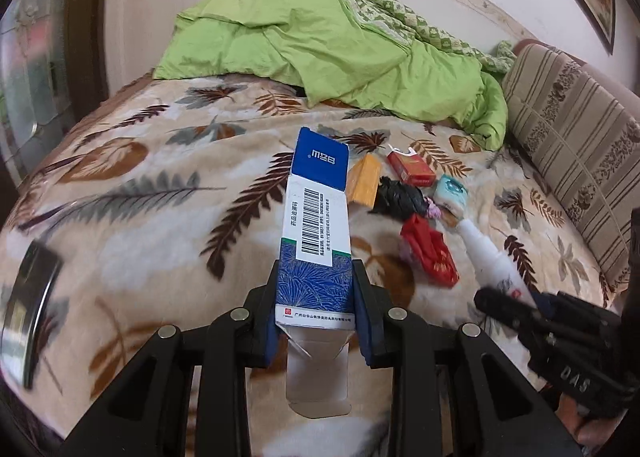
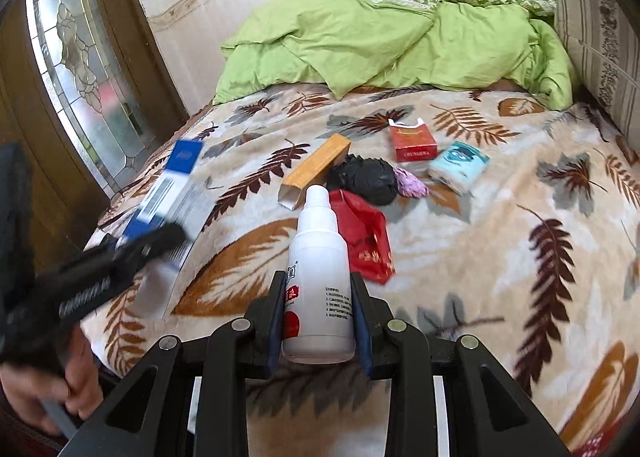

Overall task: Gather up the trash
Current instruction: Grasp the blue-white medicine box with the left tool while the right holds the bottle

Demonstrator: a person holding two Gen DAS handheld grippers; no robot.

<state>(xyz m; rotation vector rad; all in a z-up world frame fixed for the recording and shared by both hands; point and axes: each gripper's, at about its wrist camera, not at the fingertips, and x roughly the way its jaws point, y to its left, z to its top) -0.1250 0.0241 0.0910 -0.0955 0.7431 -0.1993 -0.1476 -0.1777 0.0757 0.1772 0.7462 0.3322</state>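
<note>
My left gripper [image 1: 316, 277] is shut on a long blue and white carton [image 1: 316, 225], held above the bed with its open flap toward the camera. My right gripper [image 2: 318, 289] is shut on a white plastic bottle [image 2: 320, 273], cap pointing away. The right wrist view shows the left gripper [image 2: 132, 253] blurred at the left with the carton [image 2: 168, 189]. In the left wrist view the right gripper [image 1: 532, 305] holds the bottle [image 1: 488, 257] at the right. On the blanket lie an orange box [image 2: 316, 169], a black bag [image 2: 366, 179], a red wrapper [image 2: 366, 241], a red cigarette pack [image 2: 412, 143] and a pale blue pack [image 2: 460, 165].
The bed carries a leaf-patterned blanket [image 2: 480, 257] and a bunched green duvet [image 2: 380, 41] at the far end. A striped cushion [image 1: 572, 145] lines the right side. A wooden door with patterned glass [image 2: 76, 57] stands at the left. A hand [image 2: 44, 377] grips the left tool.
</note>
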